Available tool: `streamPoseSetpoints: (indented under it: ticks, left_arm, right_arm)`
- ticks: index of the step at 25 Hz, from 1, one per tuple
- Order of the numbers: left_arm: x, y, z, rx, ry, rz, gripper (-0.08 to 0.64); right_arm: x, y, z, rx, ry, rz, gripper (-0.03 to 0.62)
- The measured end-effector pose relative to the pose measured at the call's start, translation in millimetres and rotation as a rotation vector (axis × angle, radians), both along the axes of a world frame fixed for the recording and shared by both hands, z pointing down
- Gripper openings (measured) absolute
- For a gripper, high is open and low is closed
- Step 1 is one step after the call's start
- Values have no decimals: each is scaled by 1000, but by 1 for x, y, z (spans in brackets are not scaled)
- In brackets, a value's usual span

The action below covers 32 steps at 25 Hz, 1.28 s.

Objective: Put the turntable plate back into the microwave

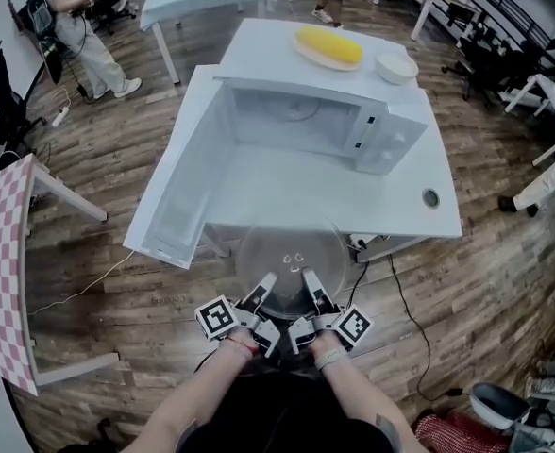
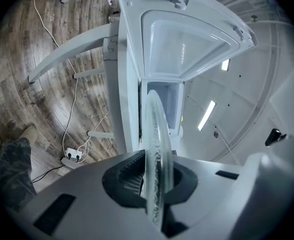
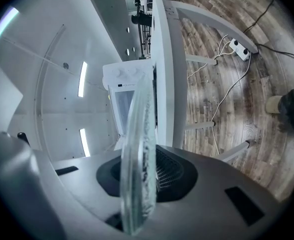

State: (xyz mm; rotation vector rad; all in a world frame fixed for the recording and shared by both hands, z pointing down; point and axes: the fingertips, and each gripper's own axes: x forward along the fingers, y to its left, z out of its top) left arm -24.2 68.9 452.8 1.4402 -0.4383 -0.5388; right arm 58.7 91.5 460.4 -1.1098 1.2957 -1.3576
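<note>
Microwave cavity opens toward the front edge of the table, bare tabletop before it; swung-out door bounds the approach on the left, control panel on the right

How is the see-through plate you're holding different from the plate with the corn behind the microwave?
The glass plate is clear and empty. The corn plate is opaque and pale, and carries a yellow corn cob. The glass plate is held in the air before the open microwave, pinched at its near edge by the left tool and right tool. The corn plate rests on the table. Both are shallow dishes.
</note>
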Motion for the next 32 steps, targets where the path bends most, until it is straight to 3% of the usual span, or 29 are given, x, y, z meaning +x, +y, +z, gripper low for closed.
streamPoseSetpoints:
  ticks: [23,32]
  left_arm:
    - [24,-83,-5,-28,21,-125,29]
    - [34,-123,-8,2,23,-146,29]
  right_arm:
    - [26,-95,-9,0,18,-123,71]
    - [36,-136,-14,22,27,-140,71]
